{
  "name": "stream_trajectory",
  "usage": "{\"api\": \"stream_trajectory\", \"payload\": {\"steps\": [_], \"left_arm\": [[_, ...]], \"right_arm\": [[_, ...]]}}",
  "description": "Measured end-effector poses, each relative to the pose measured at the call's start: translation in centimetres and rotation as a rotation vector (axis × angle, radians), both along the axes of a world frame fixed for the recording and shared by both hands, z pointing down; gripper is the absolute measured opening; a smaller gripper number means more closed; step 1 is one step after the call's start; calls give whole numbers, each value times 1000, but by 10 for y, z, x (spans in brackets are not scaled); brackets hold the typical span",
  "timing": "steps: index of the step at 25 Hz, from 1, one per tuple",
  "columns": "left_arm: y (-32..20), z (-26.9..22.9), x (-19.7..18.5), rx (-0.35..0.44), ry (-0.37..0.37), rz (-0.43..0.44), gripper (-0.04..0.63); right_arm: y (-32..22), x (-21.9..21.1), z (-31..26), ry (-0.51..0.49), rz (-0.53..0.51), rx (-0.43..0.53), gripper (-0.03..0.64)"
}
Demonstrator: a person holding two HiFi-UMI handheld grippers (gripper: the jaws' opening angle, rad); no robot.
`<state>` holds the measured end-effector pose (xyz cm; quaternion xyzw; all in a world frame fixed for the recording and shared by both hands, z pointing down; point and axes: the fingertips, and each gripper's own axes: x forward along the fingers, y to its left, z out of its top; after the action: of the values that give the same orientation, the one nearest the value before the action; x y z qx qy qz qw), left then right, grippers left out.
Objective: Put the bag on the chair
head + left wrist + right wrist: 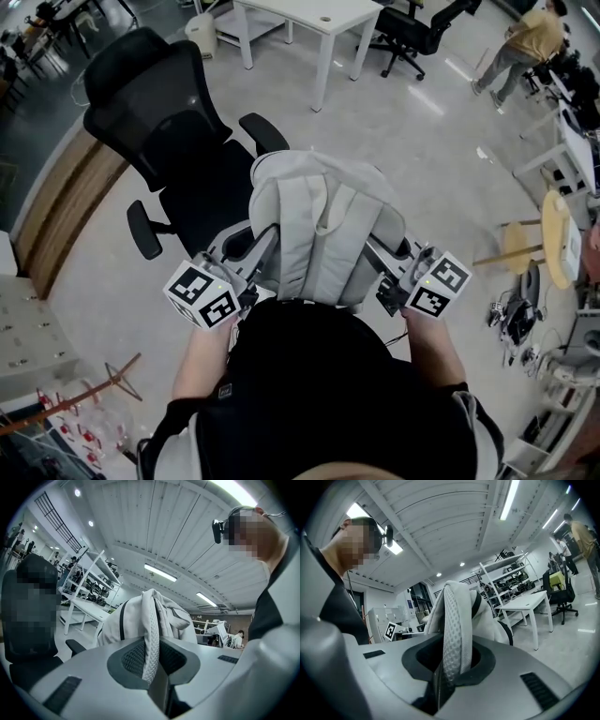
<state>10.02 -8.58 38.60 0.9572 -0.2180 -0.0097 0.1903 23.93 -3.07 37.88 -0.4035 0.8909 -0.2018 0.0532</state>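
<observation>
Both clamped: left gripper (pixel 152 667), right gripper (pixel 454 663) fingers (pixel 84 677) on bag (pixel 319 234) straps (pixel 151 639) (chair (pixel 178 141) ahead).

the bag (pixel 323 230) was held up between the left gripper (pixel 255 255) and the right gripper (pixel 386 255), with one strap (pixel 151 639) pinched in the left jaws and another strap (pixel 457 634) in the right. the chair (pixel 173 141) was placed just beyond the bag, to its left. whether the bag rested on the seat could not be told. farther back a table (pixel 314 19) was set, with a second chair (pixel 417 33) to its right.

Matt cloth bag (pixel 323 225), mesh-padded straps (pixel 151 634)
</observation>
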Motion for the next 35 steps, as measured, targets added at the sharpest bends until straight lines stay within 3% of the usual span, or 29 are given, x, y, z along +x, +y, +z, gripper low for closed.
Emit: {"api": "stream_trajectory", "payload": {"steps": [9,16,20,28,35], "left_arm": [[-120,-26,-8,77,-8,-68,66],[-173,-45,-11,99,-27,-199,66],[-199,-49,-4,85,-43,-305,66],[-237,-58,30,57,-49,-631,66],[-252,-77,72,87,-85,-763,66]], "right_arm": [[-133,-5,-25,9,-98,20,64],[-207,-1,-38,-20,-223,27,64],[-251,7,-43,-25,-332,20,64],[-331,36,-50,-15,-661,12,64],[-367,67,-77,17,-827,91,64]]}}
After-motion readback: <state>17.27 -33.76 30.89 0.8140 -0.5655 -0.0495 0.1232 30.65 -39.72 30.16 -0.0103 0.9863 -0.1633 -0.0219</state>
